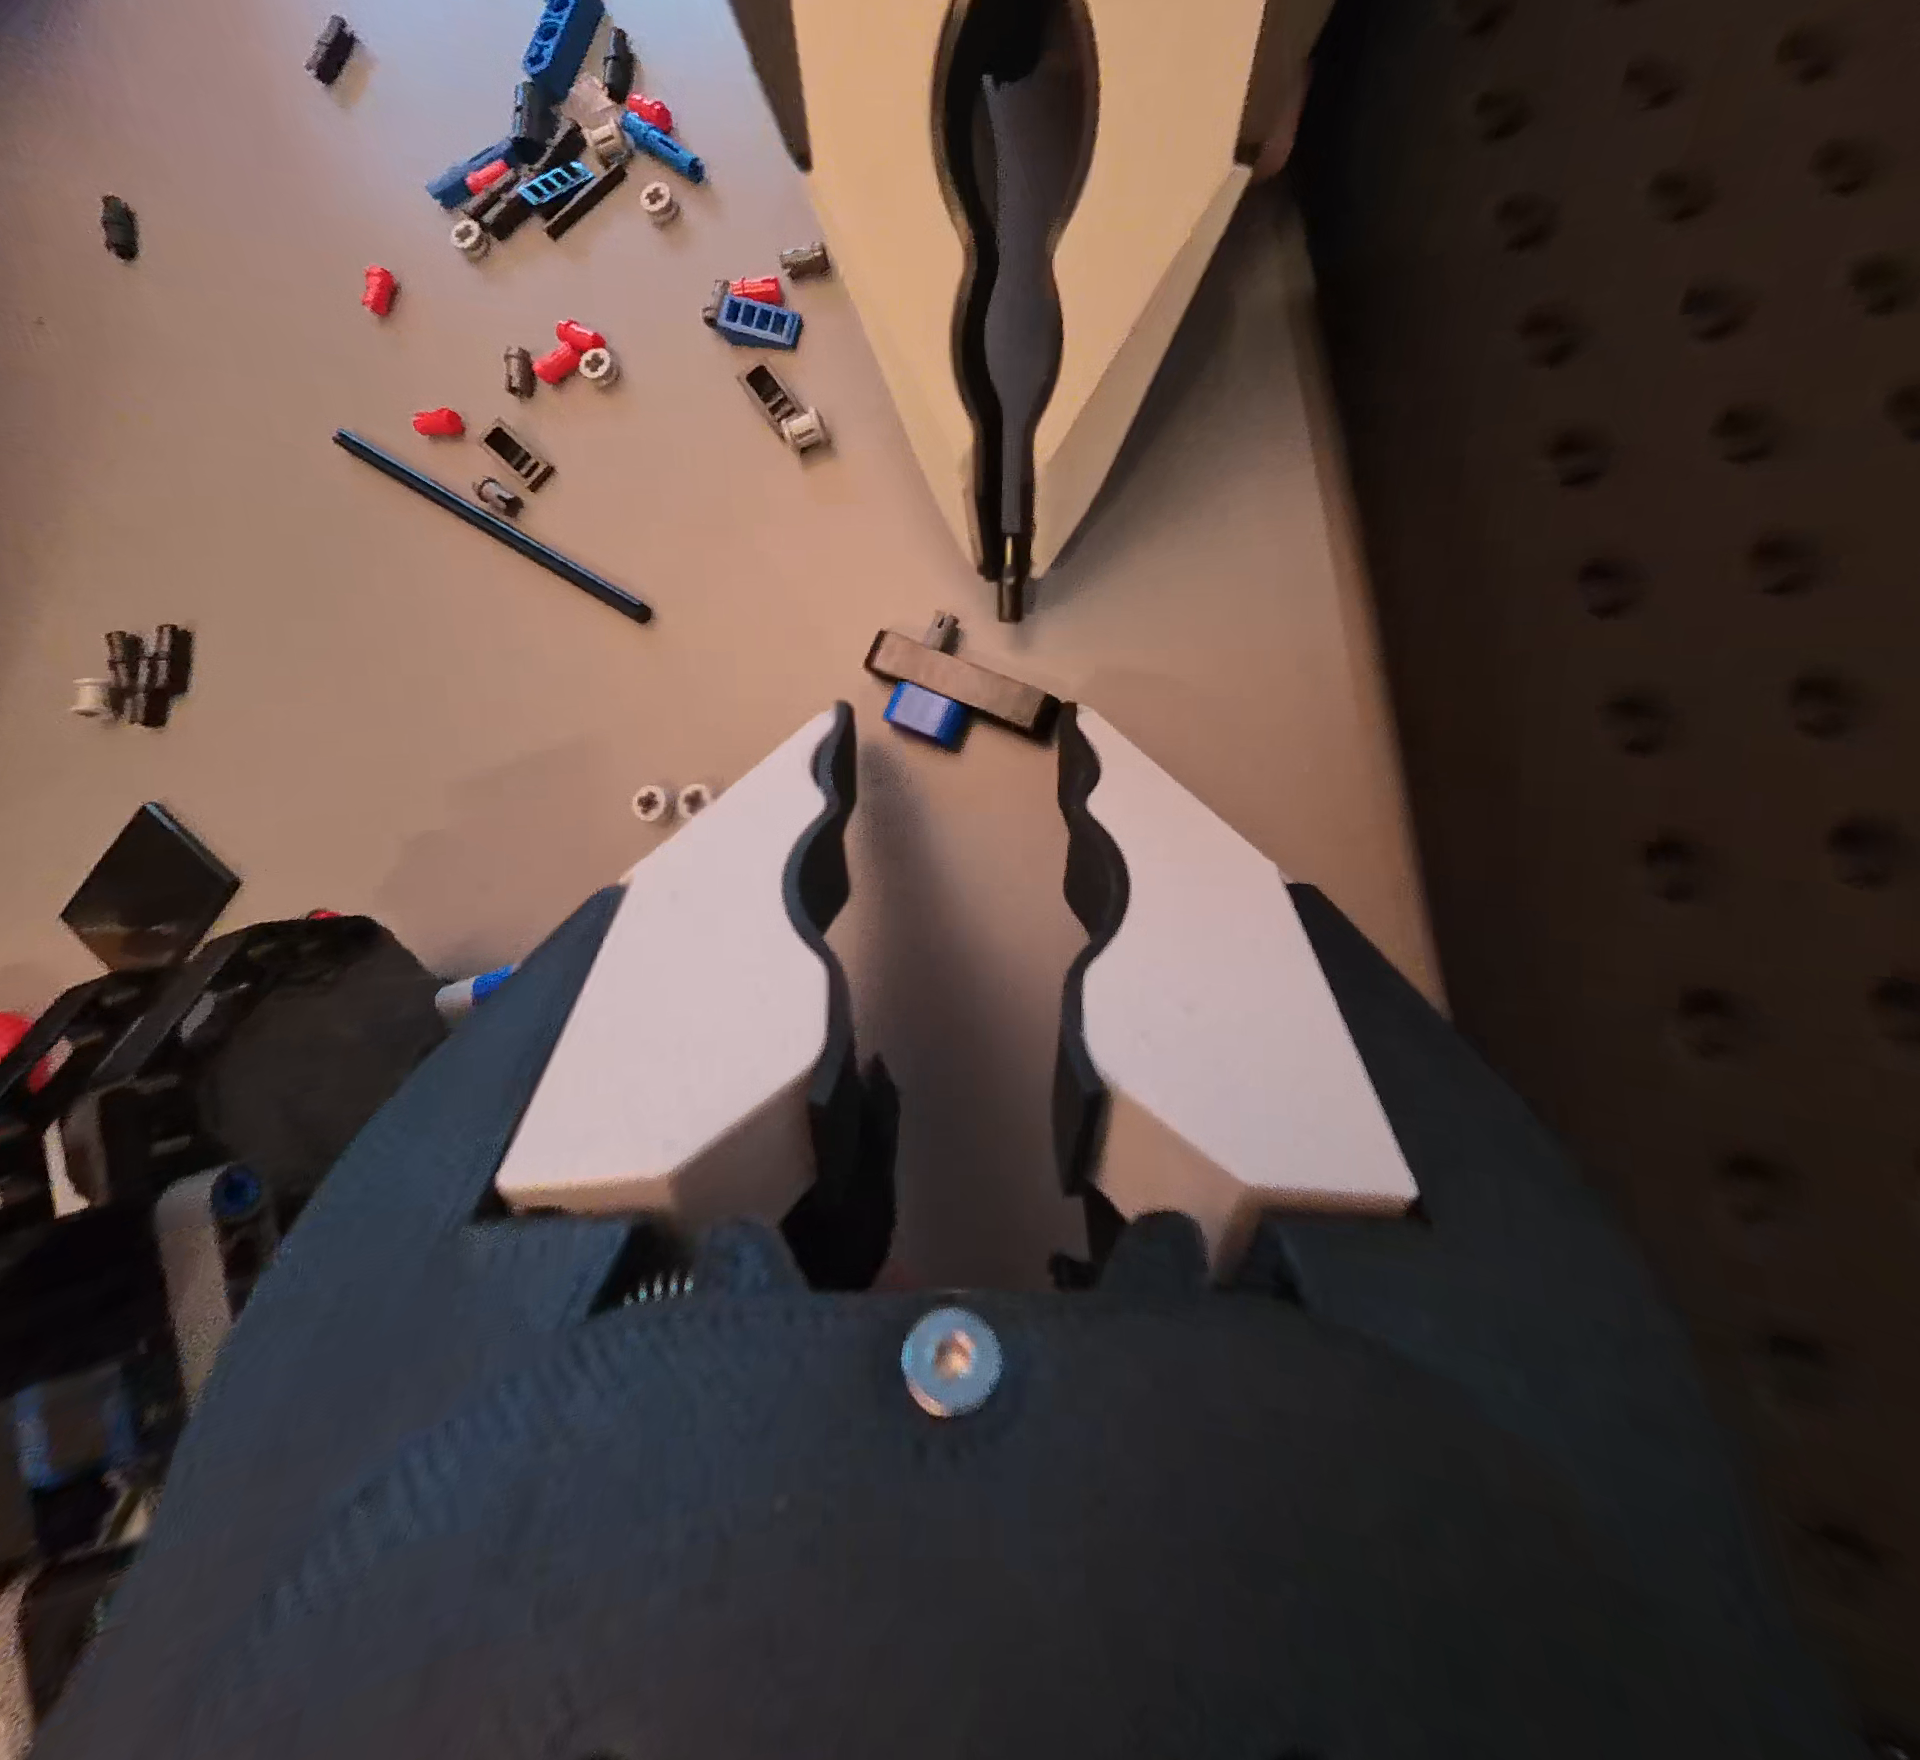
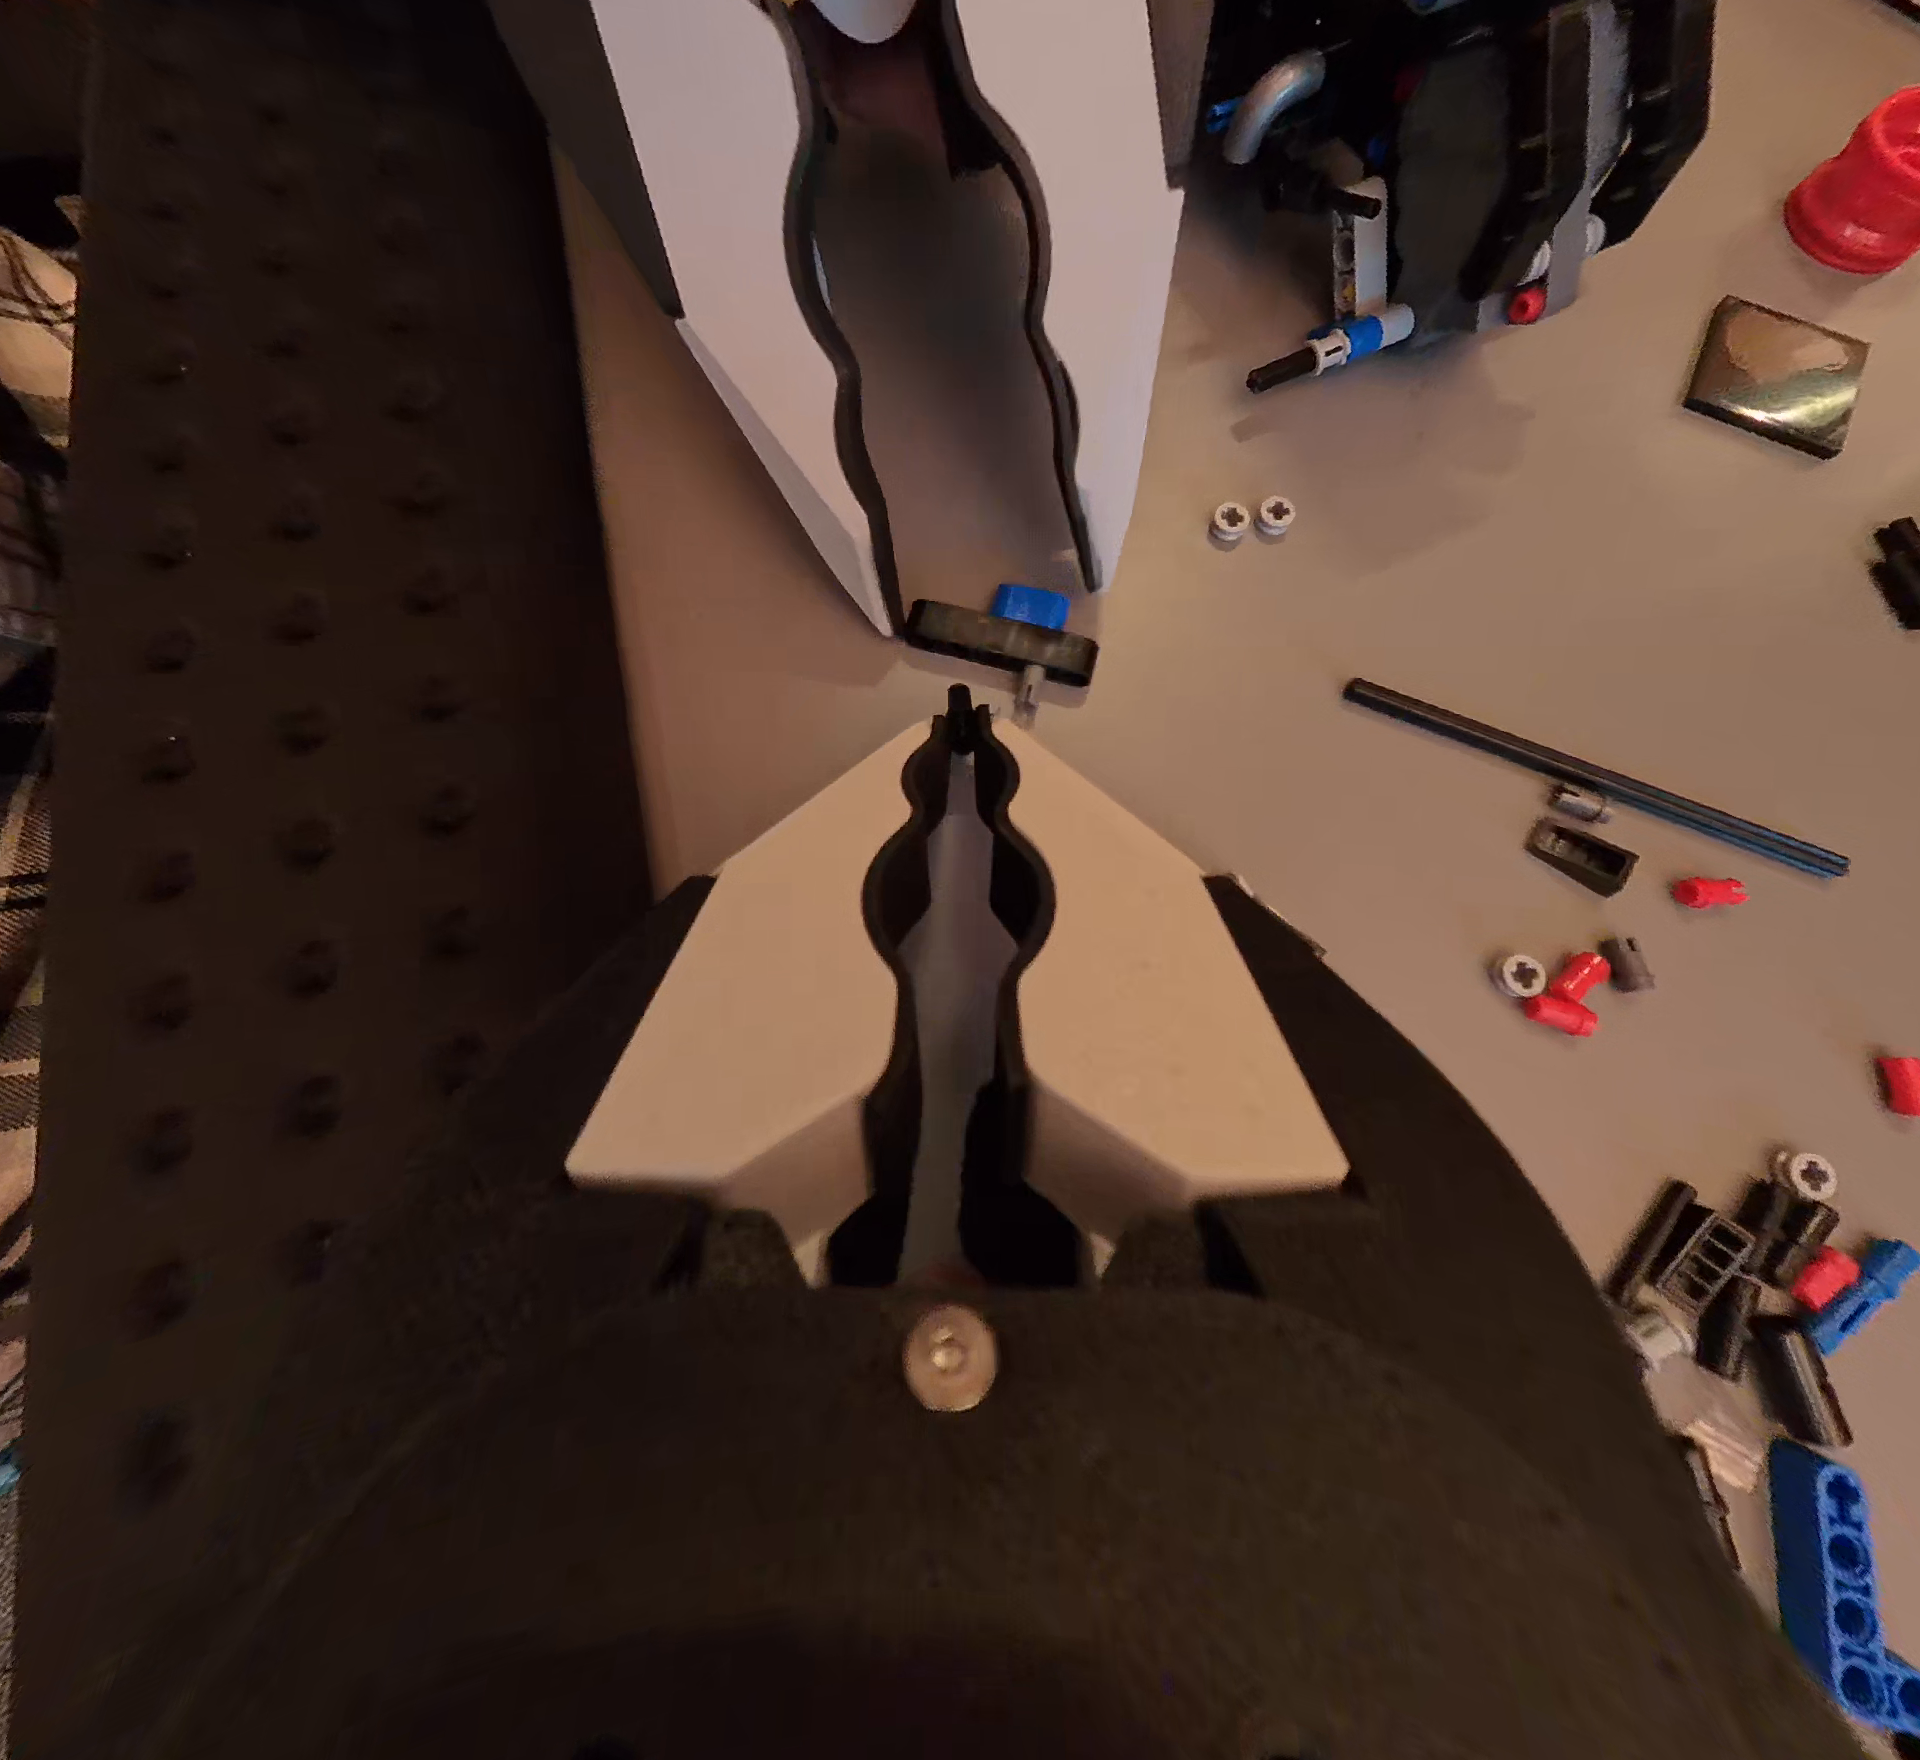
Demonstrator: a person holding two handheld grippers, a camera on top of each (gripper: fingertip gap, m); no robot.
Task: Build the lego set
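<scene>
Two grippers meet near the tabletop (image 1: 727,567) edge: right gripper (image 2: 964,723) pinching a black pin (image 2: 961,711), left gripper (image 1: 956,734) spread, bracing the black beam (image 1: 961,687).

Hobby tabletop (image 2: 1403,630), scattered toy bricks (image 1: 561,152), studded mat (image 2: 291,671)

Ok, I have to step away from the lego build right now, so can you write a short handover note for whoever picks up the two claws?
Left claw: open, empty, fingers either side of the small black beam, not gripping.
Right claw: shut on a small black pin, tip pointing at the beam.
The beam lies on the table, with a blue piece and a grey pin already on it.
Partly built model stands beside the left claw; loose parts, long black axle are spread over the table.
Left: seat the black pin, then join the beam to the model, probably.
</scene>
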